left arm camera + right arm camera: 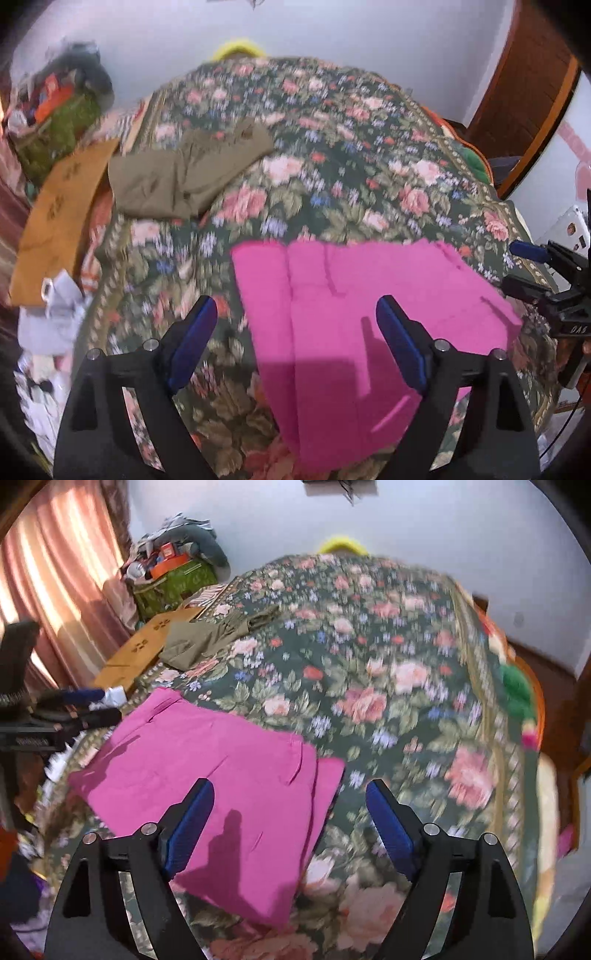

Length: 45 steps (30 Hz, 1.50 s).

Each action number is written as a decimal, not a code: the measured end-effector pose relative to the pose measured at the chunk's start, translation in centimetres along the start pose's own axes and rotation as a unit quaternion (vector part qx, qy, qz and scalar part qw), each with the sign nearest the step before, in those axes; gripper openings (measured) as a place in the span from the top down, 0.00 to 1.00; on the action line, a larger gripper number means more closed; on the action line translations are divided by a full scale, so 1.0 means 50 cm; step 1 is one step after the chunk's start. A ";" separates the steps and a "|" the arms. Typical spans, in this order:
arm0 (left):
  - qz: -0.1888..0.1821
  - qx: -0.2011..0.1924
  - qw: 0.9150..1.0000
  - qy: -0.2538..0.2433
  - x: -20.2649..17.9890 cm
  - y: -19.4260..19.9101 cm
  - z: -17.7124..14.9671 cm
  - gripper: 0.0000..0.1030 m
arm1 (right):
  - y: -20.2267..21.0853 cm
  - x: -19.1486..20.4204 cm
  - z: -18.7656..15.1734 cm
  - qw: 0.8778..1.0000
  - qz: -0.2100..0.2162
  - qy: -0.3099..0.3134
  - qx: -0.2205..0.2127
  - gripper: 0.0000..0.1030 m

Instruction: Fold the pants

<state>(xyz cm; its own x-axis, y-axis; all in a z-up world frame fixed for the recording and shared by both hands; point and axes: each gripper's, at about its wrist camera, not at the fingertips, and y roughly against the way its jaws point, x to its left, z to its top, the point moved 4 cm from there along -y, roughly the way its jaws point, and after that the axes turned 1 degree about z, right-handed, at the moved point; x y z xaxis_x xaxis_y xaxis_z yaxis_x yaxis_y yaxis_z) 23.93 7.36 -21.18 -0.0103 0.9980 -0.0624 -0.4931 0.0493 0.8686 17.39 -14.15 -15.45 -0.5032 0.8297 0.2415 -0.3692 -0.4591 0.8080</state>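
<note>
Bright pink pants [362, 306] lie on a dark green bedspread [332, 177] patterned with pink roses; olive garment [184, 170] beyond

Matt pink cloth pants [362, 317] lie on a floral woven bedspread [332, 166]; tongs' pads [400, 345] look blue rubbery.

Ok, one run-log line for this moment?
pink pants: folded, flat on floral bedspread | left tool: open, empty | right tool: open, empty | olive pants: folded, aside

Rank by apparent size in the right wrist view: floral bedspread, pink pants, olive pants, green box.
1. floral bedspread
2. pink pants, though nearness to the camera enlarges them
3. olive pants and green box look alike; not ranked
</note>
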 end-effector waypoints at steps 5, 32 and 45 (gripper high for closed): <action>-0.026 0.057 0.997 0.038 0.021 -0.053 -0.039 0.14 | -0.049 -0.026 -0.035 0.997 0.023 -0.049 0.050 0.21; -0.055 0.019 0.998 0.032 -0.016 -0.037 0.009 0.77 | -0.070 -0.012 0.022 0.993 0.086 -0.070 0.035 0.88; 0.007 -0.092 0.995 0.022 0.085 0.080 0.137 0.78 | -0.039 0.097 0.214 0.996 0.080 0.015 -0.047 0.89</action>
<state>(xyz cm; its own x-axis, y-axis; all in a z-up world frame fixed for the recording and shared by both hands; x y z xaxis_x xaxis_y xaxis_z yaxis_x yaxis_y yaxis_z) 27.88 12.07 -14.58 -0.0548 0.9955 -0.0768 -0.6443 0.0235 0.7644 24.02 -5.81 -10.12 -0.5837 0.7342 0.3468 -0.3525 -0.6139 0.7063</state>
